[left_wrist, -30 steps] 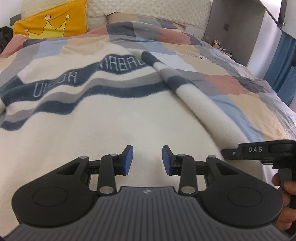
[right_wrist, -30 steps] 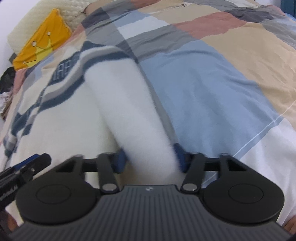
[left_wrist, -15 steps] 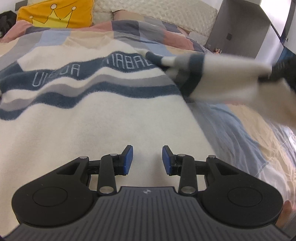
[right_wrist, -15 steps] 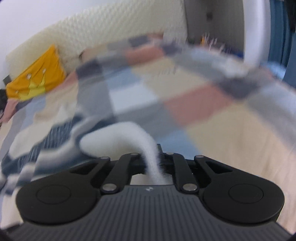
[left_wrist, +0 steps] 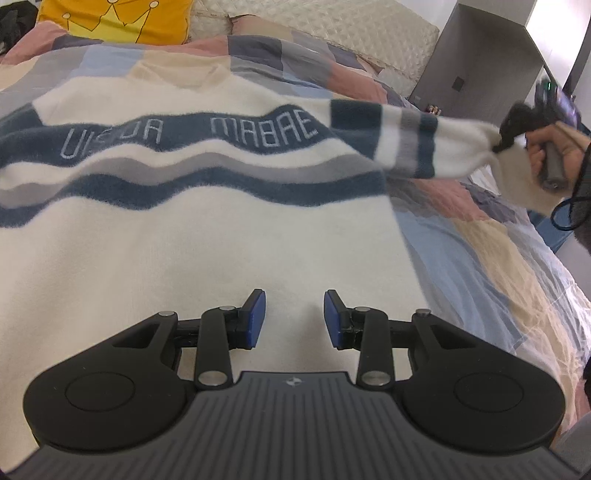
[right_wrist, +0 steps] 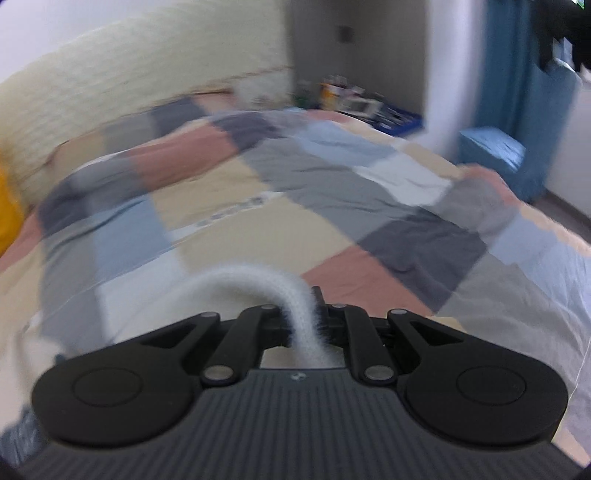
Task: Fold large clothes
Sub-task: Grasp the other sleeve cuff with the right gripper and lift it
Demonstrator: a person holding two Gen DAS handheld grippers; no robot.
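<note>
A cream sweater (left_wrist: 192, 236) with navy and grey wavy stripes and lettering lies flat on the bed. My left gripper (left_wrist: 294, 319) is open and empty, low over the sweater's lower body. My right gripper (right_wrist: 303, 317) is shut on the end of the sweater's sleeve (right_wrist: 258, 284). In the left wrist view the sleeve (left_wrist: 417, 142) is stretched out to the right, off the bed, held by the right gripper (left_wrist: 506, 142) in a hand.
A patchwork quilt (left_wrist: 480, 236) covers the bed. A yellow crown pillow (left_wrist: 114, 18) and quilted headboard (left_wrist: 332, 26) are at the back. A grey cabinet (left_wrist: 480, 55) stands at the right, with a blue curtain (right_wrist: 517, 74) and a blue stool (right_wrist: 491, 155) beyond the bed.
My right gripper closed on the sleeve end, lifted it off the bed and pulled it out straight to the right. My left gripper stayed open over the sweater.
</note>
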